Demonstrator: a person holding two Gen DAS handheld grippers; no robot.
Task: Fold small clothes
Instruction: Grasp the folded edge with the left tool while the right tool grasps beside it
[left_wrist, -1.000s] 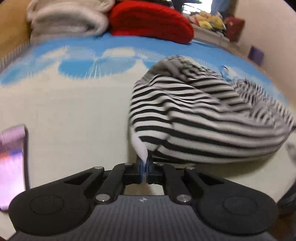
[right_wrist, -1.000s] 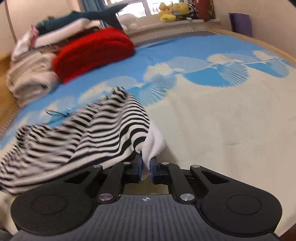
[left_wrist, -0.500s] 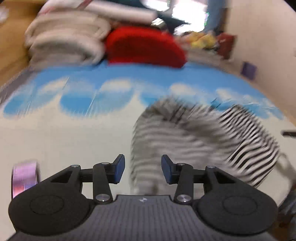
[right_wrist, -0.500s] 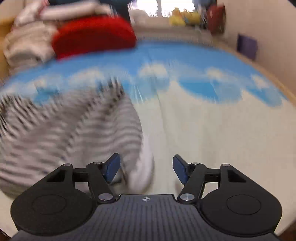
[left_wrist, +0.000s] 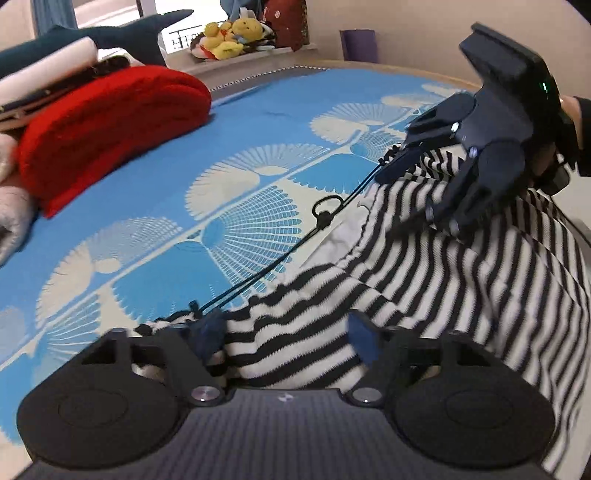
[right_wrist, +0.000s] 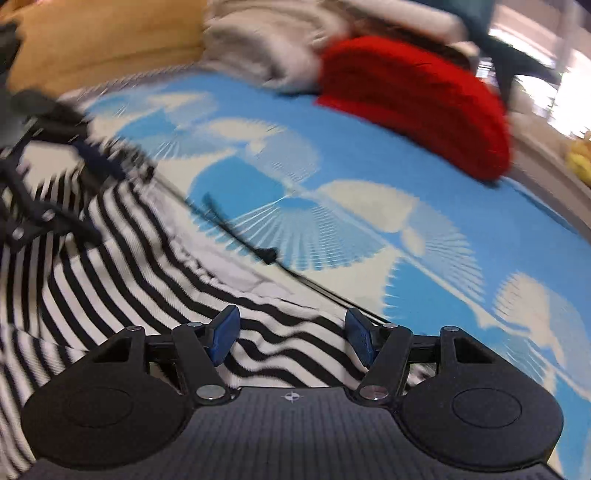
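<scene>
Left gripper (left_wrist: 286, 338): jaws opening, striped garment (left_wrist: 424, 280) beneath them, unpinched. Right gripper (right_wrist: 291, 338): jaws opening, over the garment's wavy edge, gripping nothing. Garment: spread on blue-and-cream bedspread (left_wrist: 229, 155); black drawstring (left_wrist: 325, 212) trails across. Red blanket (left_wrist: 107, 122): folded behind.

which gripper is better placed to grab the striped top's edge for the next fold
Either, slightly the left gripper: its opening jaws straddle the rumpled edge of the striped top. The right gripper, also opening, is over the same edge, but that view is blurred.
</scene>
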